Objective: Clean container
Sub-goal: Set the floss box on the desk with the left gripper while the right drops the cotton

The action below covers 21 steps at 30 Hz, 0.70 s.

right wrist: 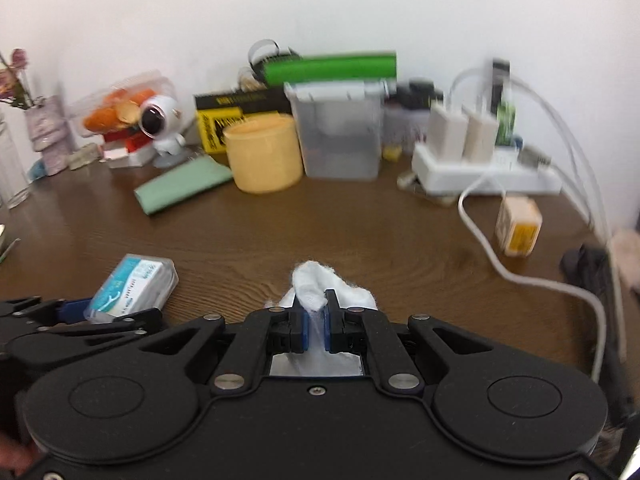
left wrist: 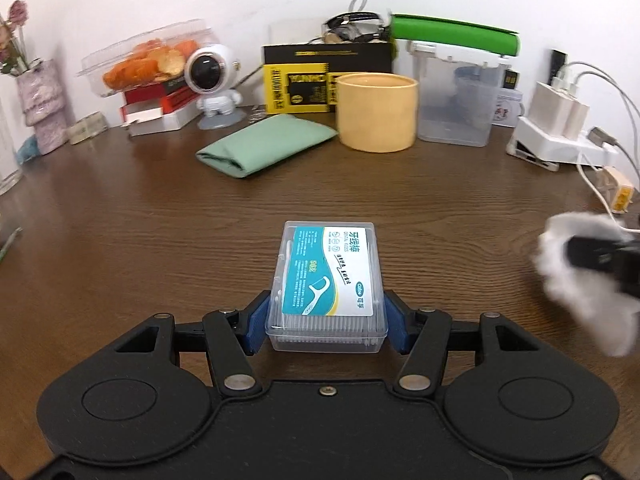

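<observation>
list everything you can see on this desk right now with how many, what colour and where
floss box: one, clear with teal label, near centre, between the left gripper's pads
cloth wad: one, white, pinched in the right gripper
cup: one, yellow, back centre
folded cloth: one, green, left of the cup
plastic tub: one, clear, right of the cup
astronaut figure: one, white, back left
power strip: one, white, back right, with chargers
desk: one, brown wood
left gripper: black, blue pads, shut on the box
right gripper: black, shut on the wad

Clear glossy plastic box (left wrist: 327, 280), fluffy white cloth (right wrist: 320, 286), wood-grain table (left wrist: 360, 200).
</observation>
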Each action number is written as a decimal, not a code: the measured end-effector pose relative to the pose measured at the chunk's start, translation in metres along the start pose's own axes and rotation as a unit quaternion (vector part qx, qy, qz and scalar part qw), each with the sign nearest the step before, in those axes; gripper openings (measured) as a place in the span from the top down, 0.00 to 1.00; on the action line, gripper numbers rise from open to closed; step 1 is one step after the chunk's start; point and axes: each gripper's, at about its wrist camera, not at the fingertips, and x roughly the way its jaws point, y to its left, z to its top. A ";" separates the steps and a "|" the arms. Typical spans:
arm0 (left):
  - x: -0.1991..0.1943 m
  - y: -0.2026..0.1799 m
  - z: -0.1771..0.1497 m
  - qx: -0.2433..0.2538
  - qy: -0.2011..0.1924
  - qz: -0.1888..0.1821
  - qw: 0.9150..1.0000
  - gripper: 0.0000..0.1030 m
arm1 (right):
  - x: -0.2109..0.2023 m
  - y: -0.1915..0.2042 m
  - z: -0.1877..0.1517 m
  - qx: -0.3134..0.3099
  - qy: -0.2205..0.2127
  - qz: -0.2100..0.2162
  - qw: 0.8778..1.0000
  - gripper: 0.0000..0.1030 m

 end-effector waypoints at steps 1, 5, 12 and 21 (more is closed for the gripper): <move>-0.001 0.001 0.000 0.002 -0.003 -0.004 1.000 0.44 | 0.006 0.000 -0.003 0.003 0.004 -0.007 1.000 0.90; -0.003 0.002 -0.001 0.011 -0.002 -0.012 1.000 0.20 | 0.016 0.001 -0.012 0.009 0.005 -0.010 1.000 0.76; -0.068 0.008 -0.024 0.042 -0.026 -0.032 0.998 0.00 | -0.039 0.006 -0.015 0.007 -0.039 0.000 0.999 0.30; -0.112 0.013 -0.095 0.033 0.001 -0.006 0.999 0.00 | -0.103 0.002 -0.079 -0.008 0.004 -0.024 1.000 0.18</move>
